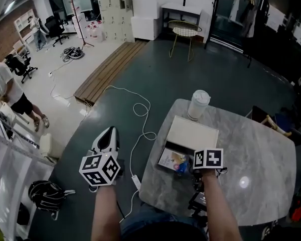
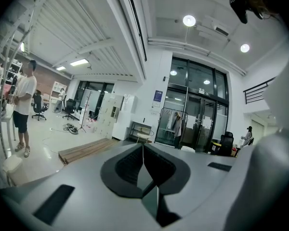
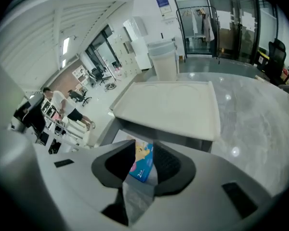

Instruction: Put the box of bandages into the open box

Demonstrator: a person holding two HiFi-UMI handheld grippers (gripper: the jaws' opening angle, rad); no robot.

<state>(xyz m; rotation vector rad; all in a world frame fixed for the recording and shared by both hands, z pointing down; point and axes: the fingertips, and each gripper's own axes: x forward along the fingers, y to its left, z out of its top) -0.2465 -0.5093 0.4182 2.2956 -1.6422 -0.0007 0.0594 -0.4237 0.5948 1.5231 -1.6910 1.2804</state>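
Right gripper point(image 3: 144, 153): jaws at mid width, clamped on the box of bandages point(image 3: 142, 164). The blue carton sits tilted between the pads, and its printed face shows above the jaw tips. From the head view it hangs at the near right edge of the open box point(image 1: 169, 159), just left of this gripper's marker cube point(image 1: 208, 158). Can't tell if the carton touches the box bottom.

Directly ahead of the right jaws is the open box's cream lid point(image 3: 176, 107), raised and tipped back, with the white inside of the box showing under its near edge. Past the lid stands a lidded cup point(image 3: 163, 60), upright, close behind the open box. All of it is on the grey marble table point(image 3: 262, 114), which runs out to the right of the jaws.

Left gripper point(image 2: 143, 163): jaws fully together, nothing between them. It is off the table, out to the left of it, held over the dark floor point(image 1: 155, 74), well apart from the open box and the carton. A white cable point(image 1: 140, 134) runs across the floor between this gripper and the table edge.

Far ahead of the left jaws is a low wooden platform point(image 2: 84, 149). Further left a person point(image 2: 23, 105) in a white shirt stands by shelving.
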